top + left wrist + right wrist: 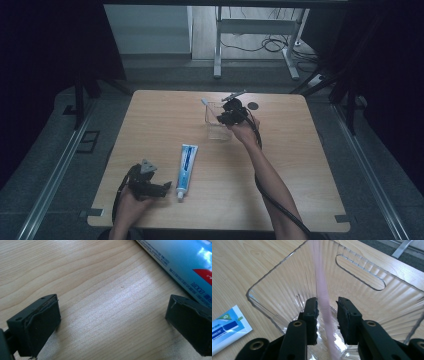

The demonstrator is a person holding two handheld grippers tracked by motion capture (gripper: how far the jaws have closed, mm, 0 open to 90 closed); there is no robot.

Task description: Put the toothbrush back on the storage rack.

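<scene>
As right gripper (327, 315) dips into clear bin (274, 287), pink toothbrush (322, 295) between jaws

We read little: on the toothpaste tube (185, 267), seen from the left gripper view, small print runs along its edge upside down, with digits like "2002"; the remaining characters are too blurred.

Toothpaste tube (185, 267): cut off by the frame edge in both gripper views.
Pink toothbrush (323, 302): blurred, lower end cut off.
Clear container (274, 282): far wall cropped; contents indistinct from above.
</scene>
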